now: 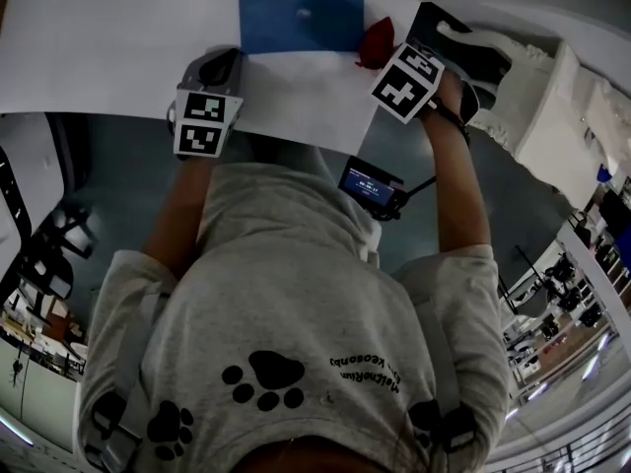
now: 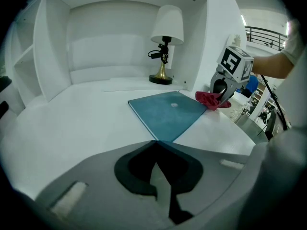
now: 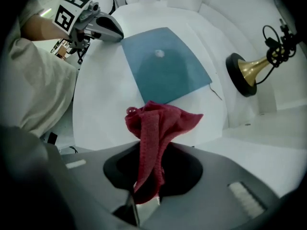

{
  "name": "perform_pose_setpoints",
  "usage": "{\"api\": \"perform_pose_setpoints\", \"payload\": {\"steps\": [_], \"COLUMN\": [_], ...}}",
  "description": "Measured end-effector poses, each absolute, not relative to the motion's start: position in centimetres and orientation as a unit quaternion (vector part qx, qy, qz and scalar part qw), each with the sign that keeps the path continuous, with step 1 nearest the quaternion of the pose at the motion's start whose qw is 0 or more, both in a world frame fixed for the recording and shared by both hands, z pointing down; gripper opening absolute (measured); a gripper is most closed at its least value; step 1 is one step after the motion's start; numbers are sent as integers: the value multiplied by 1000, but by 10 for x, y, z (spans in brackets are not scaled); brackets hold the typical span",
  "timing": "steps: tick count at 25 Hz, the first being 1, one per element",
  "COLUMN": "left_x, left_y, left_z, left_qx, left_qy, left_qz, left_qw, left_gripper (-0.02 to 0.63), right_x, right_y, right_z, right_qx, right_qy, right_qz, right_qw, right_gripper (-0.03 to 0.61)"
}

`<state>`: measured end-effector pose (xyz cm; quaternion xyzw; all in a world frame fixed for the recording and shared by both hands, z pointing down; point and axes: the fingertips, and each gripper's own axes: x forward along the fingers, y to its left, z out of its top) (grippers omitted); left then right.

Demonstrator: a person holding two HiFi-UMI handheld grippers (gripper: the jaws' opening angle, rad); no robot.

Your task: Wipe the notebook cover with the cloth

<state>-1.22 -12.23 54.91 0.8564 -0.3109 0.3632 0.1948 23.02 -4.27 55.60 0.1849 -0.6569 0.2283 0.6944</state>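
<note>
Blue notebook flat — long axis left-right, red cloth in right gripper

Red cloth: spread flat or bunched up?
Bunched. The cloth sticks out in crumpled folds from the right tool, whose jaws are shut on its lower end.

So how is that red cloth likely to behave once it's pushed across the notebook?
Probably floppy: the cloth hangs in loose folds from the right gripper. Its small bunch looks light, so it likely drags easily. It may crumple rather than spread flat on the notebook.
</note>
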Motion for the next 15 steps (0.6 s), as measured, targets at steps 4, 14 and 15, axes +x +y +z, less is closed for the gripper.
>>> {"api": "perform_pose_setpoints", "payload": {"steps": [4,14,15], "left_x": [-12,10,14], "left_y": [-123,-138,-140], "left_z": [549,483,472], "left_qx": [856,884,888], "left_qy": [-312,-318,-319], "left_qz": [354,287,276], "left_qw": [211,187,182], "left_gripper": [0,-2,-2], "right_x": [227,188,185], "right_y": [-49,-109,-112], "right_z": [545,450,438], "right_qx": [246,468,487], "right_qy": [-677,-739,-740], "right_qz": [245,189,177], "right_qw": [650,447,429], "right_gripper": [80,80,81]}}
